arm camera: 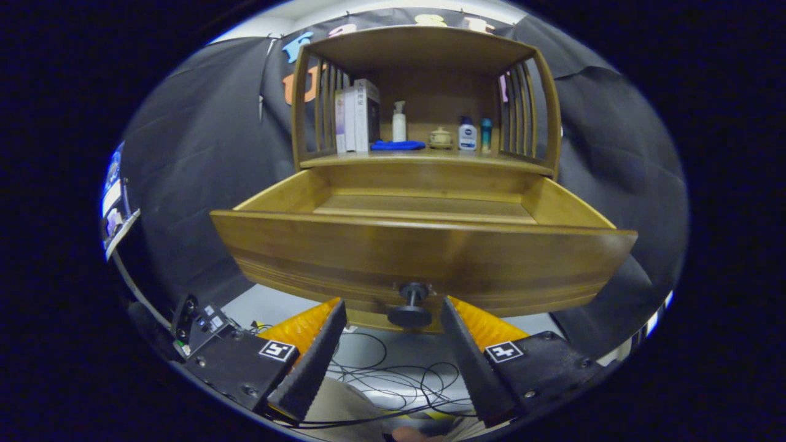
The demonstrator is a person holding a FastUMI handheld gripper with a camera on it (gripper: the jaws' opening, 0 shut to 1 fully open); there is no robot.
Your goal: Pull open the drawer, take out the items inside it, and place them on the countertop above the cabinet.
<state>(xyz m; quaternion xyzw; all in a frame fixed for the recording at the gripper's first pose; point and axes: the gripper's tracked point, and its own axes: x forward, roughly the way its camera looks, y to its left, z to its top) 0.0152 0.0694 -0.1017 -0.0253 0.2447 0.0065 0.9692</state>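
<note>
- Between the spread fingers of the gripper (393,307) sits the drawer's dark knob (411,305), untouched on either side; the gripper is released.
- Just ahead, the wooden drawer (424,252) stands pulled out, its visible floor bare.
- Beyond, the countertop (424,158) carries boxes (356,115), a pump bottle (399,121), a blue cloth (397,145), a small jar (440,138) and two bottles (468,134).

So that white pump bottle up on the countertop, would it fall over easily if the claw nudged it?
Probably. The white pump bottle stands tall and narrow, so a nudge near its pump would likely tip it. It looks like plastic, so probably light and unlikely to break. If toppled, its round body might roll toward the blue cloth beside it. The open claw sits by the drawer knob.
</note>
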